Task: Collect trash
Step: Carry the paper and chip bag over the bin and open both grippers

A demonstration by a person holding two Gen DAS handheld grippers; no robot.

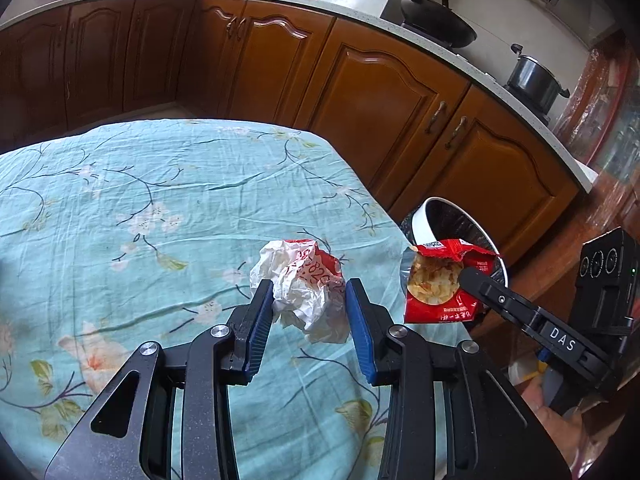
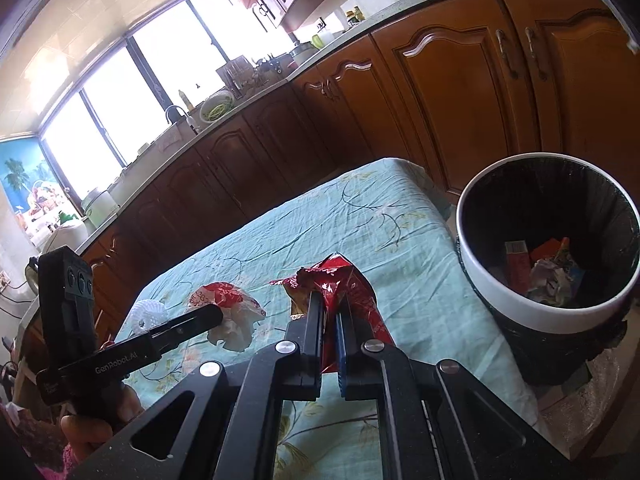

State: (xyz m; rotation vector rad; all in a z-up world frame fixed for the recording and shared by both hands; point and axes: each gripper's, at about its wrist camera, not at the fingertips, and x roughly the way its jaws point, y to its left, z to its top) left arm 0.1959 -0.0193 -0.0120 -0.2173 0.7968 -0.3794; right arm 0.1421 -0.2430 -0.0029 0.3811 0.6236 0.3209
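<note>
Right gripper (image 2: 330,320): jaws closed on red chip bag (image 2: 352,300), held above table's right edge, short of the bin (image 2: 532,308).
Left gripper (image 1: 308,304): jaws apart, straddling crumpled wrapper (image 1: 304,284) on tablecloth (image 1: 160,200); nothing gripped.
Risk: bag mouth open, chips visible; tilting could spill them.
Risk: early release lands bag outside bin.

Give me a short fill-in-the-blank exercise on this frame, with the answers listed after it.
1. The right gripper is shut on the red ____ bag.
2. The crumpled white-and-red paper wrapper lies between the open blue pads of the ____ gripper.
3. The white-rimmed trash bin is lined with a ____ bag.
4. The table wears a teal ____-patterned cloth.

Missing words: chip; left; black; floral
</note>
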